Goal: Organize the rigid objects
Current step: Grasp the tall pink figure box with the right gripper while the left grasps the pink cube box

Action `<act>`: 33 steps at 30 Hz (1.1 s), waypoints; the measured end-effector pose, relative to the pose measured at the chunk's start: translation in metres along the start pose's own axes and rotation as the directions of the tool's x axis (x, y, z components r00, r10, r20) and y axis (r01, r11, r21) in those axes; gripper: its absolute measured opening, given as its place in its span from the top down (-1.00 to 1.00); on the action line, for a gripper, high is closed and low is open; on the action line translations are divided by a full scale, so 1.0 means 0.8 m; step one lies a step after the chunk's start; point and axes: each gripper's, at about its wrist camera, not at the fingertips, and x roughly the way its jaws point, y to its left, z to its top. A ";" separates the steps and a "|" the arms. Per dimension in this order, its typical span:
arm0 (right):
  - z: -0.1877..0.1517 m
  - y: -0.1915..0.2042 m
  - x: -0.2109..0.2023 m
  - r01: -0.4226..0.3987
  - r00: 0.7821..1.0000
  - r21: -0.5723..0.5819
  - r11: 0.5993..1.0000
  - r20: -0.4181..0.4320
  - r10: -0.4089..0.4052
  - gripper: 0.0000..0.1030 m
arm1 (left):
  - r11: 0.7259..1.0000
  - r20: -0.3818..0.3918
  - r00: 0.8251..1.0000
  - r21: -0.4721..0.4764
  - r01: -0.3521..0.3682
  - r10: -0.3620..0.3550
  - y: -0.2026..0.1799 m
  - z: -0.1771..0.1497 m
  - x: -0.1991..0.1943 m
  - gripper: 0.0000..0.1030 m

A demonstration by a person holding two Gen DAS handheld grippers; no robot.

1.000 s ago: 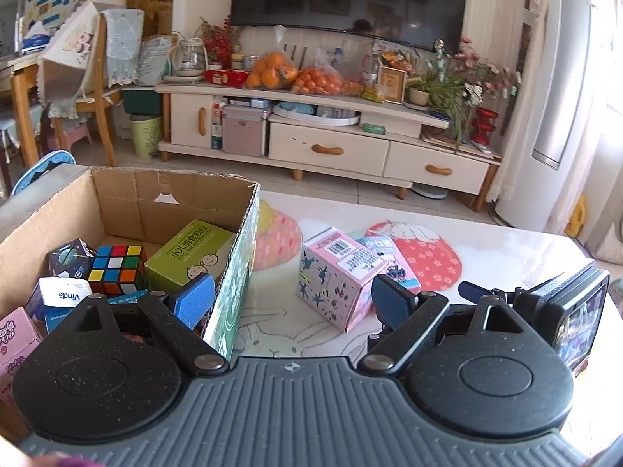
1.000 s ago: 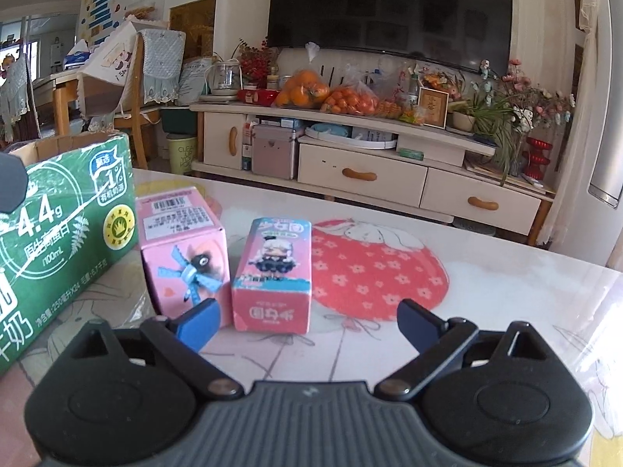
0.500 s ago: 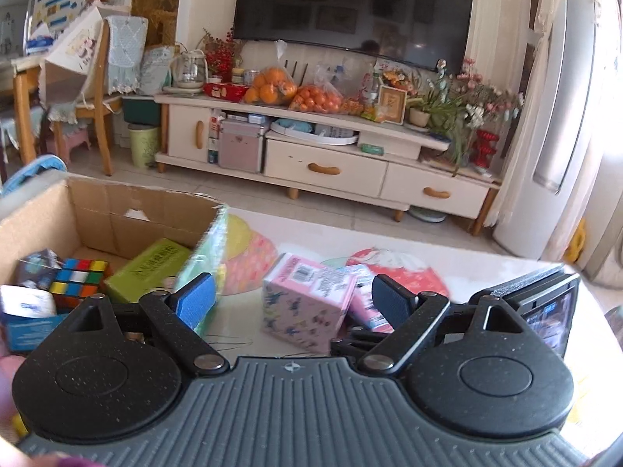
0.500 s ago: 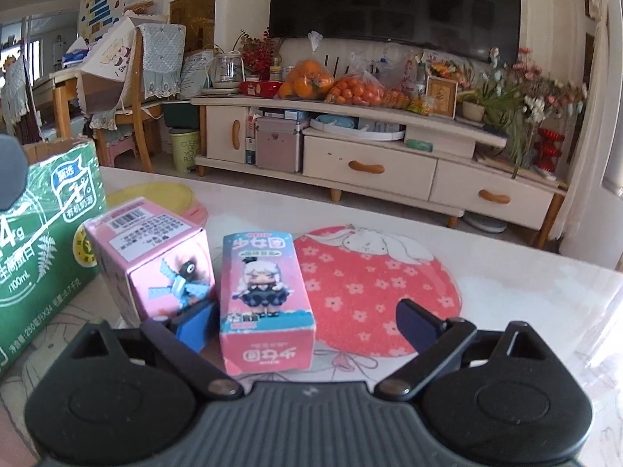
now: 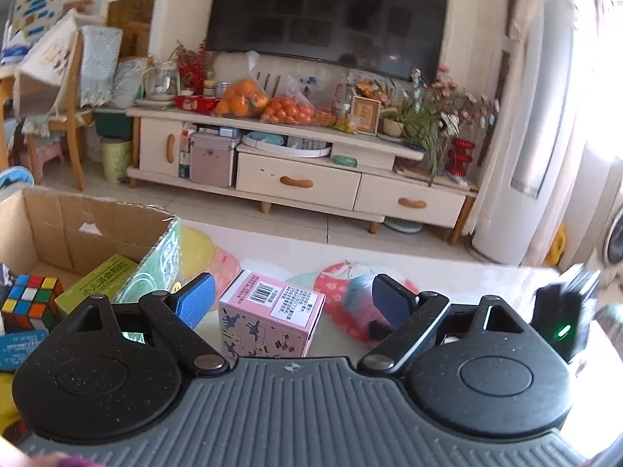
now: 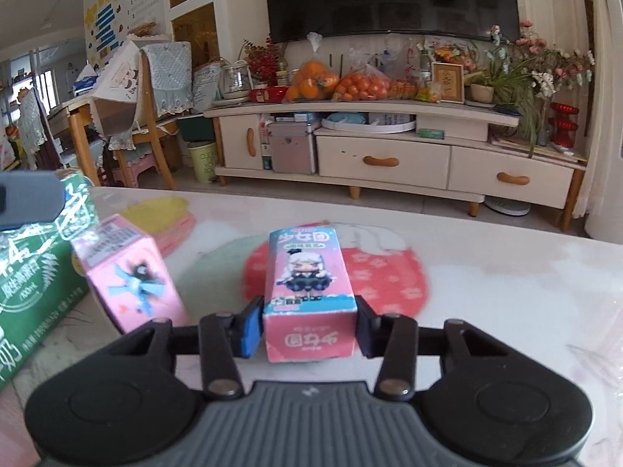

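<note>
Both cameras sit low behind their tools, close above the counter, facing the TV stand at 12 o'clock across the room. The left view takes in the cardboard box at 9 o'clock; the right view sits further right, the box's green wall at its 9 o'clock. Both share the barcoded pink box and the strawberry mat.

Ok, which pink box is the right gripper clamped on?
The doll box, between the right gripper pads. The barcode box sits free to its left.

Left tool agape, right tool clamped
</note>
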 end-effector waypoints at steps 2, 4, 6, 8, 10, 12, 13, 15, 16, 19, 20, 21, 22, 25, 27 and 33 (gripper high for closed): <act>-0.003 -0.013 -0.004 0.001 1.000 0.010 1.000 -0.004 -0.001 0.11 | 0.999 0.004 1.000 0.044 0.008 -0.009 -0.004 -0.005 0.005 -1.00; -0.005 -0.020 -0.007 -0.010 1.000 0.020 1.000 -0.005 0.010 0.12 | 0.995 0.005 1.000 0.102 -0.007 0.007 -0.009 -0.010 0.013 -1.00; -0.006 -0.021 -0.010 -0.016 1.000 0.012 1.000 -0.005 0.016 0.11 | 0.988 0.008 0.999 0.150 -0.035 0.034 -0.012 -0.016 0.021 -1.00; -0.007 -0.020 -0.011 -0.030 1.000 0.009 1.000 -0.006 0.030 0.11 | 0.983 0.004 0.998 0.171 -0.061 0.061 -0.012 -0.019 0.028 -1.00; -0.007 -0.018 -0.009 -0.043 0.999 0.002 0.999 -0.014 0.043 0.11 | 0.982 -0.006 0.997 0.176 -0.074 0.077 -0.008 -0.022 0.036 -1.00; -0.007 -0.014 -0.007 -0.055 0.998 -0.015 0.998 -0.023 0.055 0.10 | 0.980 -0.013 0.996 0.181 -0.087 0.091 -0.005 -0.023 0.042 -1.00; -0.006 -0.011 -0.006 -0.057 0.998 -0.027 0.998 -0.024 0.057 0.10 | 0.979 -0.016 0.996 0.184 -0.086 0.090 -0.004 -0.023 0.045 -1.00; -0.005 -0.010 -0.003 -0.058 0.998 -0.043 0.997 -0.029 0.056 0.08 | 0.977 -0.018 0.996 0.192 -0.087 0.093 -0.004 -0.024 0.050 -1.00; -0.005 -0.009 -0.003 -0.061 0.998 -0.048 0.997 -0.031 0.059 0.07 | 0.976 -0.021 0.995 0.198 -0.088 0.094 -0.003 -0.026 0.054 -1.00; -0.004 -0.009 -0.001 -0.059 0.998 -0.056 0.997 -0.029 0.058 -0.12 | 0.975 -0.042 0.994 0.203 -0.088 0.099 -0.001 -0.031 0.063 -1.00; -0.003 -0.009 -0.001 -0.050 0.999 -0.059 0.997 -0.022 0.049 -0.26 | 0.975 -0.049 0.994 0.206 -0.087 0.099 0.001 -0.032 0.065 -1.00; -0.002 -0.009 -0.002 -0.040 0.999 -0.064 0.997 -0.015 0.040 -0.39 | 0.974 -0.054 0.993 0.211 -0.087 0.100 0.001 -0.033 0.068 -1.00; -0.002 -0.008 -0.001 -0.027 1.000 -0.067 0.997 -0.008 0.027 -0.44 | 0.973 -0.057 0.993 0.215 -0.088 0.102 0.002 -0.034 0.069 -1.00; 0.001 -0.003 0.003 0.009 1.000 -0.083 0.996 0.003 -0.008 -0.52 | 0.975 -0.069 0.992 0.207 -0.085 0.101 0.004 -0.033 0.072 -1.00; 0.001 0.000 0.006 0.033 0.999 -0.094 0.995 0.006 -0.033 -0.53 | 0.974 -0.067 0.992 0.207 -0.091 0.107 0.003 -0.034 0.072 -1.00; 0.000 0.005 0.012 0.061 0.998 -0.133 0.989 -0.006 -0.062 -0.04 | 0.973 -0.076 0.991 0.215 -0.089 0.107 -0.003 -0.032 0.077 -1.00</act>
